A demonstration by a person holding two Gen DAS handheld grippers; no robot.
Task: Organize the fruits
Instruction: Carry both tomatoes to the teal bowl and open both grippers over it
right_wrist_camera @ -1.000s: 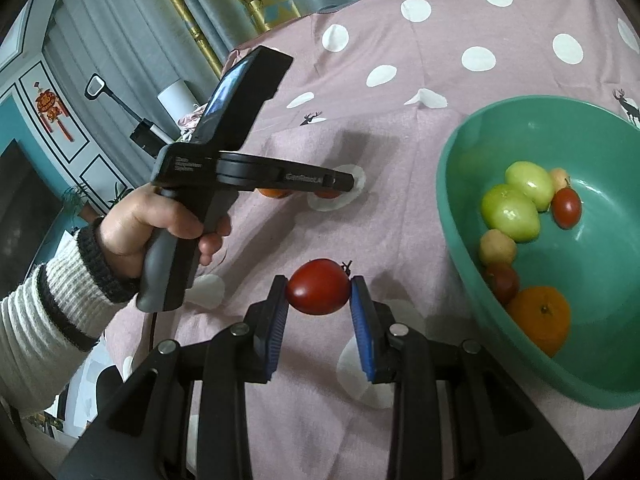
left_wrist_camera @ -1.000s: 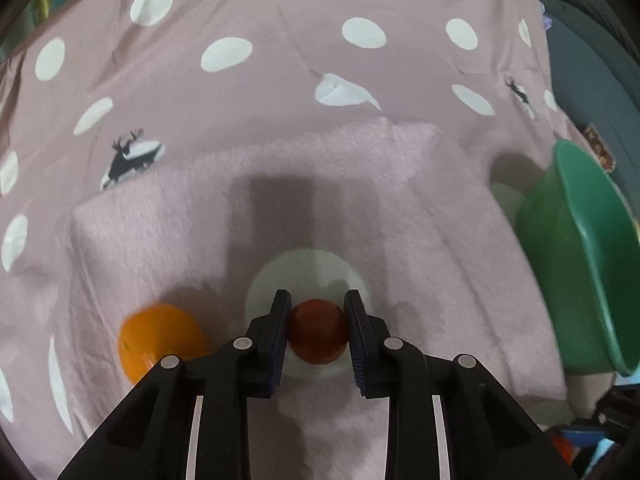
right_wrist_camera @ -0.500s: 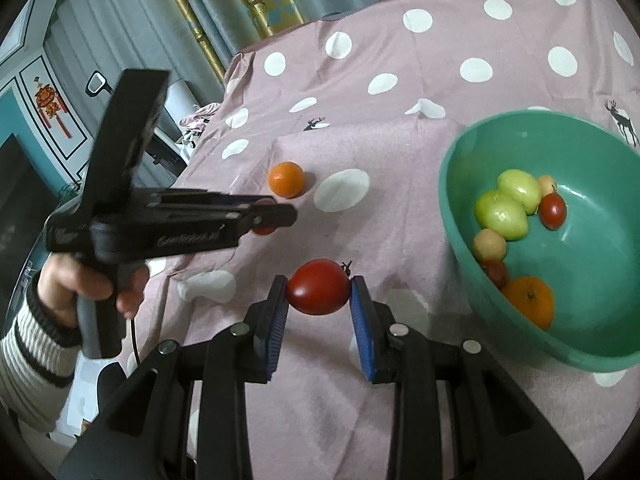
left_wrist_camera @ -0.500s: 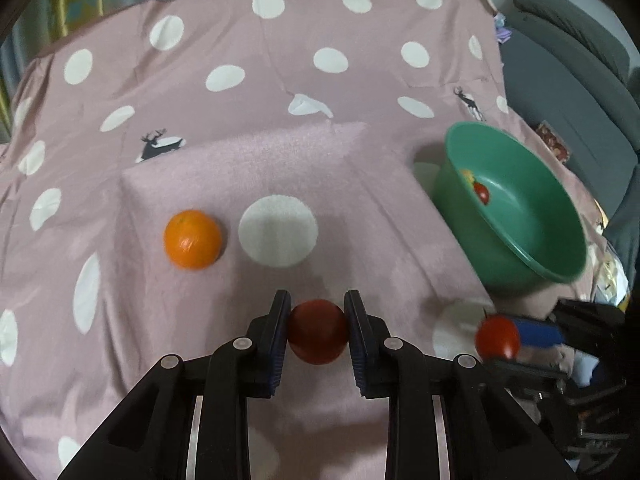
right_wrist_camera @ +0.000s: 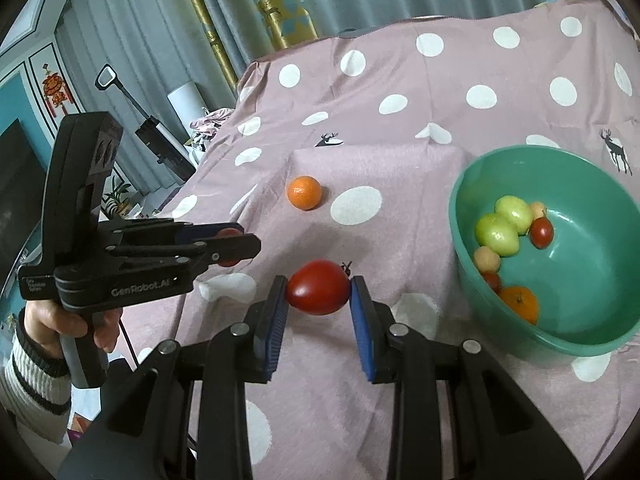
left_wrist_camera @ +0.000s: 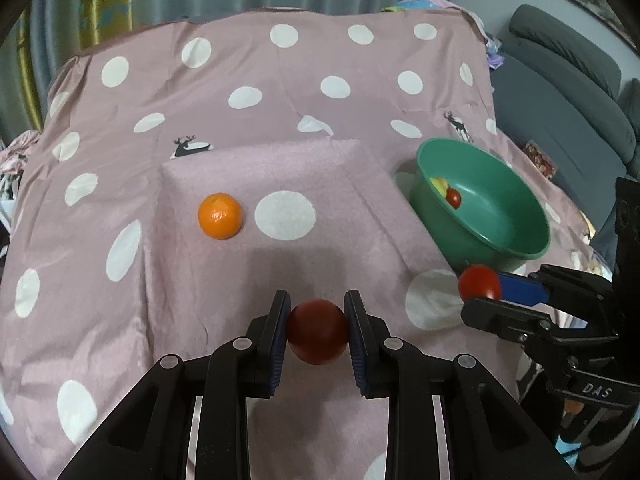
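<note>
Nearest in the left wrist view, the left tool (left_wrist_camera: 317, 330) is seen clamped on a dark red round fruit (left_wrist_camera: 318, 331), which is pressed between the two blue ribbed pads and held clear above the cloth. In the right wrist view, the right tool (right_wrist_camera: 319, 294) is closed on a glossy red tomato (right_wrist_camera: 318, 287); its long axis lies across the gap from pad to pad, with a small dark stem tip pointed toward the right pad. Both tools are built of black plastic with metal pivot pins.

A pink, slightly fuzzy cloth (left_wrist_camera: 360, 80) printed with white dots and small deer is spread over the surface below; whether a worktop or a bed lies under it cannot be told. Farther out, on a raised flat part of the cloth, a round, dimpled orange (left_wrist_camera: 220, 216) is rested just beside a white dot. To the right, a smooth green plastic bowl (right_wrist_camera: 592, 336) is set on the cloth, well apart from the orange. Inside it, two green fruits, a small red one, pale small ones and an orange are gathered.
</note>
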